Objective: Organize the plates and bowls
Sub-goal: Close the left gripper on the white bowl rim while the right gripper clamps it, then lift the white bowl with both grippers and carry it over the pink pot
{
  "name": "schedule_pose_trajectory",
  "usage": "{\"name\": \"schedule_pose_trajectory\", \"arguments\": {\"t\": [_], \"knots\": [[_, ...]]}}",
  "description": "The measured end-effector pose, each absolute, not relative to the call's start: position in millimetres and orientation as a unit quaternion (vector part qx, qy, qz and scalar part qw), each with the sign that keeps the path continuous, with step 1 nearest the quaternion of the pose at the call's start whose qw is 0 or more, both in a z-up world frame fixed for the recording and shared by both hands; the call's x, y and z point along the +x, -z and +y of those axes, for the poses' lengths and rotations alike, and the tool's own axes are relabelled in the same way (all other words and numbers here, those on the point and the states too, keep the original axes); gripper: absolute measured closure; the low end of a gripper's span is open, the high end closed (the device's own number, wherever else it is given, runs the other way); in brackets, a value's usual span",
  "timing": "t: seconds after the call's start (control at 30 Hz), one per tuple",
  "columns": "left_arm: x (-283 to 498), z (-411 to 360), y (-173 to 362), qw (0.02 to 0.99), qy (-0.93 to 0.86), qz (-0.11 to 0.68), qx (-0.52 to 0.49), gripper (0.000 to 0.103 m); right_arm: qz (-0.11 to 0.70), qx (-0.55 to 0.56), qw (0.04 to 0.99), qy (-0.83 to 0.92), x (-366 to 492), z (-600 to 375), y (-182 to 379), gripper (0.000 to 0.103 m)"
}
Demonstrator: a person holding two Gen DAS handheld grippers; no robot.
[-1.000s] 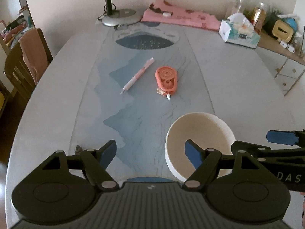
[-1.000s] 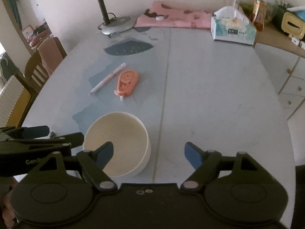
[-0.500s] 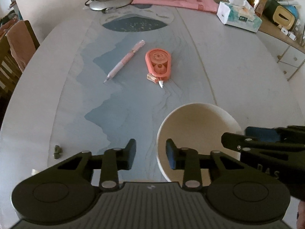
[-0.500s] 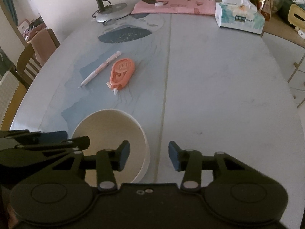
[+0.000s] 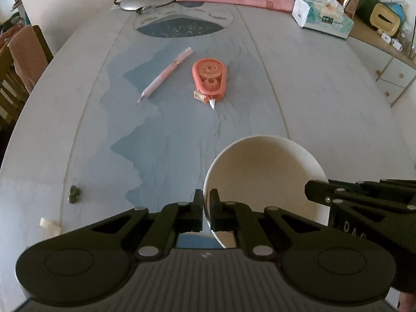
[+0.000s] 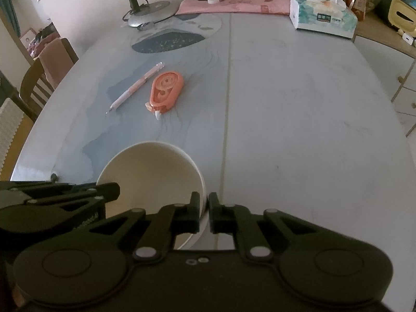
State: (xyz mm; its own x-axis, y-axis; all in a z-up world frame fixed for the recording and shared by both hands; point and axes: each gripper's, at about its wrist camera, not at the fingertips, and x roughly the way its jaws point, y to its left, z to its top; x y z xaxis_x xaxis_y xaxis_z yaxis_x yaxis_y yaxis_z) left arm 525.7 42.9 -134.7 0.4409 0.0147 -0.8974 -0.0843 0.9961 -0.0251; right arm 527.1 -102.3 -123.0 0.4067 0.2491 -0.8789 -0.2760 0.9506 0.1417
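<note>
round cream bowl (image 5: 265, 166), smooth rim pinched, left gripper (image 5: 206, 202)

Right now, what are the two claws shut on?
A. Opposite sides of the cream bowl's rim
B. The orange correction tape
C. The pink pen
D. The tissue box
A: the left claw pinches the cream bowl at its left rim, and the right claw pinches its right rim.

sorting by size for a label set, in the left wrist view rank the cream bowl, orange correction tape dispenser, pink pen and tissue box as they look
1. Cream round bowl, nearest the camera.
2. White-and-teal tissue box.
3. Orange correction tape dispenser and slim pink pen: unsure, the pen is longer, the dispenser broader.
</note>
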Motion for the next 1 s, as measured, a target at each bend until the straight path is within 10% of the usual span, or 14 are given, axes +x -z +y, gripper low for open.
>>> {"name": "schedule_pose_trajectory", "arguments": {"t": [1.0], "knots": [[344,61,6,0.868,-0.048,0.493,-0.038,0.099,0.480,-0.022,0.854,-0.197,371,-85,-5,0.095]]}}
